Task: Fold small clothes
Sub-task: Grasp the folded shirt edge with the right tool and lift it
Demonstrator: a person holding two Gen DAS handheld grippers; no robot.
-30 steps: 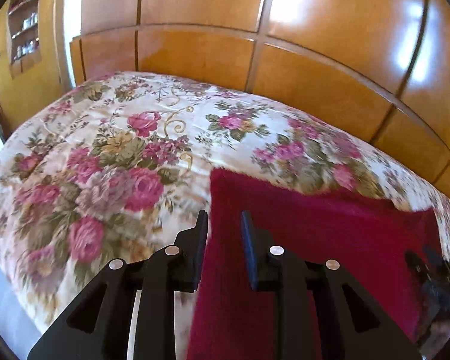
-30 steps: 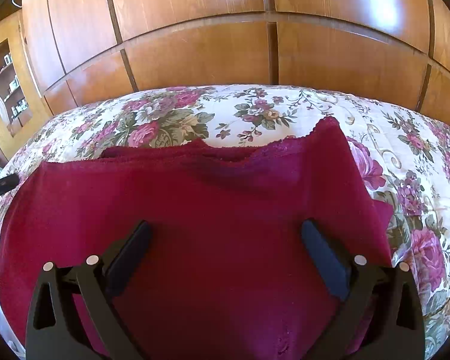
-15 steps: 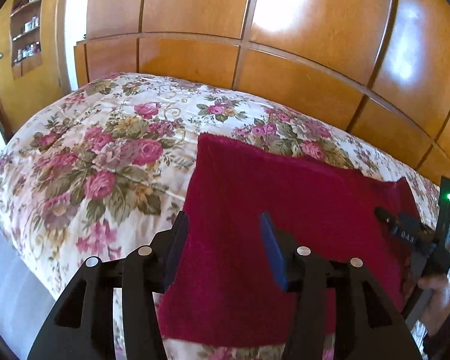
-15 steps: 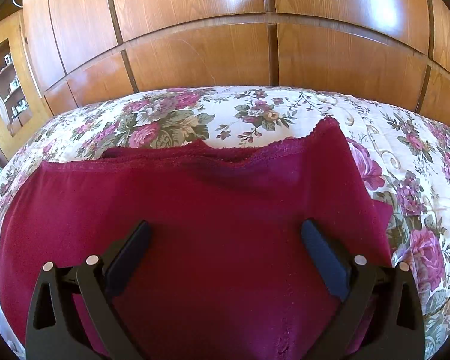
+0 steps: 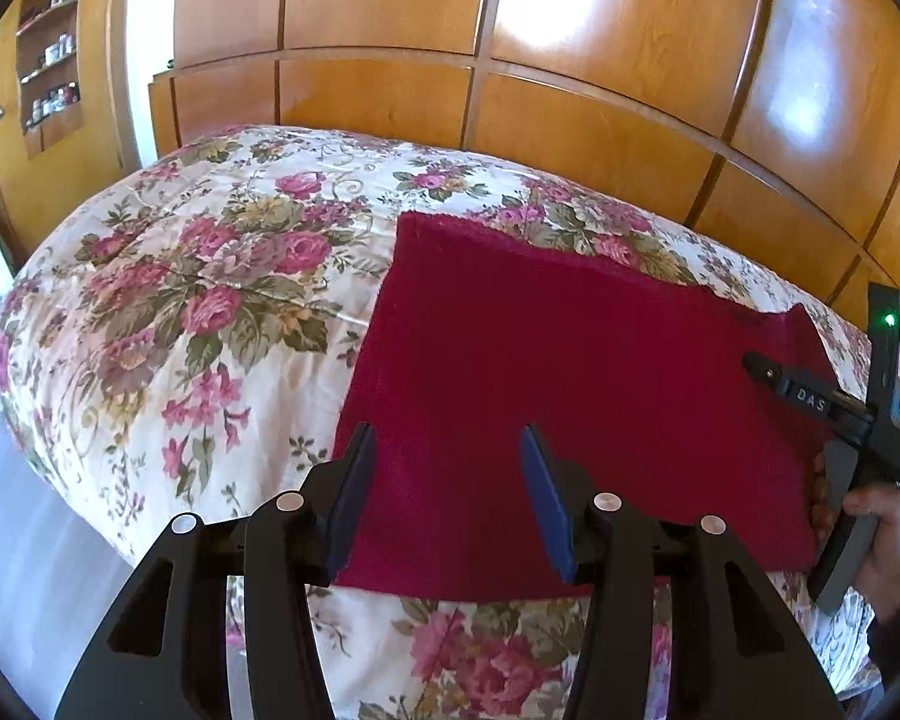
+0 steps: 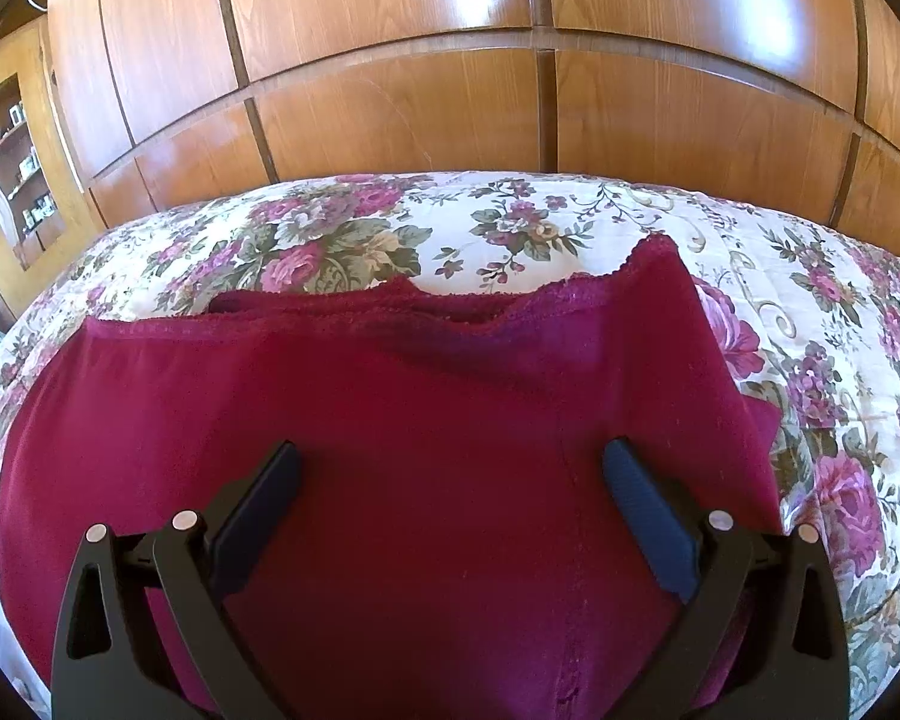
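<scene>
A dark red garment point(image 5: 558, 372) lies spread flat on the floral bedspread point(image 5: 210, 312). It fills the lower half of the right wrist view point(image 6: 426, 432), with a lace-trimmed far edge. My left gripper point(image 5: 447, 450) is open and empty, held above the garment's near left part. My right gripper point(image 6: 450, 468) is wide open and empty above the garment's middle. It also shows at the right edge of the left wrist view point(image 5: 822, 402), held by a hand.
Glossy wooden wall panels point(image 5: 510, 102) stand behind the bed. An open wooden shelf unit with small jars point(image 5: 51, 54) is at the far left. The bed's near left edge drops to a pale floor point(image 5: 24, 570).
My left gripper has pulled back and up from the garment's left edge and opened wider. The garment lies flat where it was. The right gripper has barely moved.
</scene>
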